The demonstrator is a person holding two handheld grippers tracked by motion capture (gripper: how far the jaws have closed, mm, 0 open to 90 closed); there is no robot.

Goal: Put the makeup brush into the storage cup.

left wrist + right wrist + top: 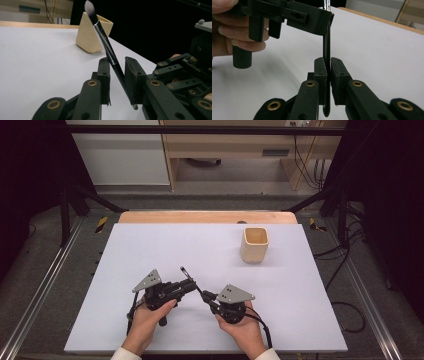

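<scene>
Makeup brush (105,41) held above near-centre tabletop (150,250), gripped low on handle by right tongs (327,72). Left tongs (117,72) narrowed around handle, contact unclear, apparently for handover. Beige cup (254,245) far right, likely destination.

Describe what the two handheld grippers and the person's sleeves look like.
Both the left gripper and the right gripper are matte black linkages with brass-coloured pivot pins and flat rectangular black jaws. Each carries a grey three-cornered plate on top, dotted with small holes, and trails a black cable. The left has a black cylindrical handle. The person wears white cuffs.
</scene>
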